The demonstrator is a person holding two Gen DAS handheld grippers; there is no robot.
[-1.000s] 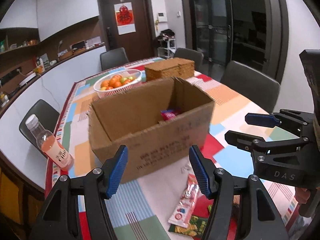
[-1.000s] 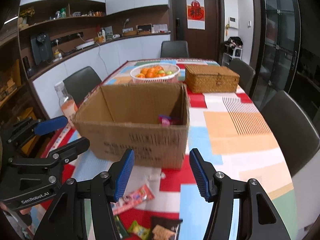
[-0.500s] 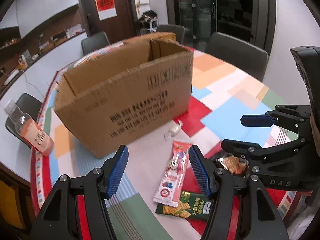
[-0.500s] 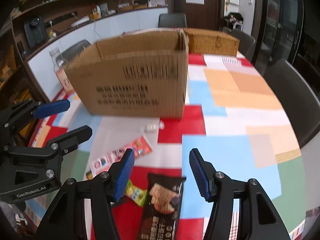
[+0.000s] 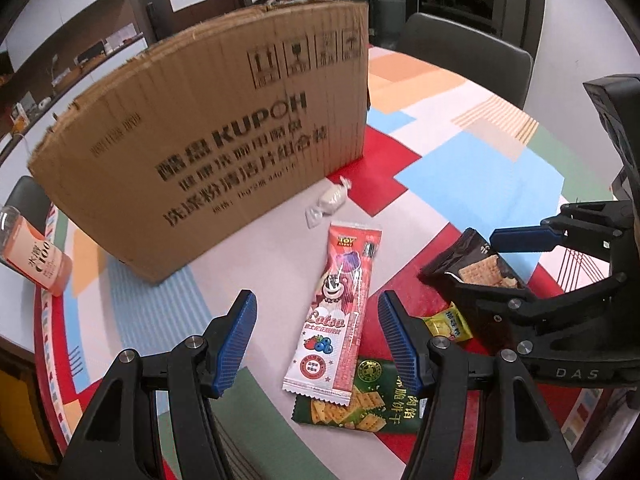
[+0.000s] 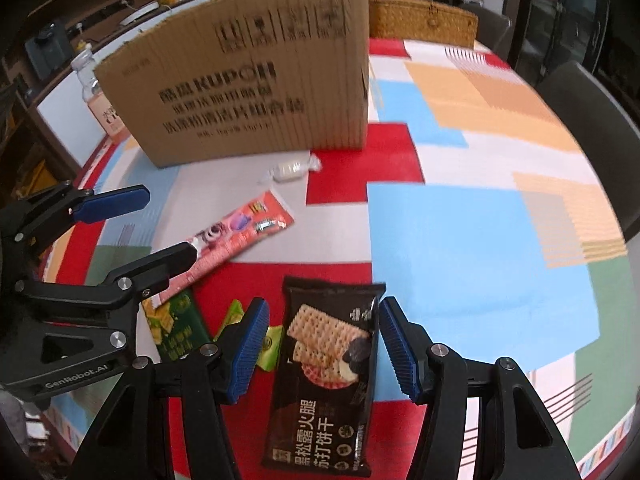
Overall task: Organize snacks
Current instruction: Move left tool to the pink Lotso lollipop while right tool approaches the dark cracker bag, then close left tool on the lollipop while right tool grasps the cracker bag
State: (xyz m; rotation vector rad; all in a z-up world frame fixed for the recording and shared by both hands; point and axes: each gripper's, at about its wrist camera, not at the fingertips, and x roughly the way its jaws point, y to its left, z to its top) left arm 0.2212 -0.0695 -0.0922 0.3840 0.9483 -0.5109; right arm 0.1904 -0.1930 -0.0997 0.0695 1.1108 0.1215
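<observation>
From my left wrist cam, my left gripper (image 5: 316, 334) has its blue pads spread wide with nothing between them but air, hanging right over the long pink Lotso snack pack (image 5: 335, 314), which lies flat on the table pointing toward the cardboard box (image 5: 208, 136). The pink pack's near end overlaps the green cracker packet (image 5: 360, 398), so if I pinch too low I'd probably drag both at once, or the slick film just slides out. There's a little white wrapped candy (image 5: 329, 201) just beside the box's front wall, plus a small yellow packet (image 5: 448, 322) near my other tool. A pink drink bottle (image 5: 38, 258) stands at the box's left corner. Over on the right wrist cam, my right gripper (image 6: 324, 350) is also wide apart, its pads either side of the dark cracker pack (image 6: 326, 376); I can't tell if the pads touch it yet. That bag looks puffy and slippery to me, so closing on the flat middle might squish the crackers or let it pop free. A green-yellow packet (image 6: 248, 334) sits touching the left pad, so it could get caught in the close. Also the two tools are pretty near each other here, and the box wall is tall, so lifting either snack over it without clipping the rim is my main worry.
</observation>
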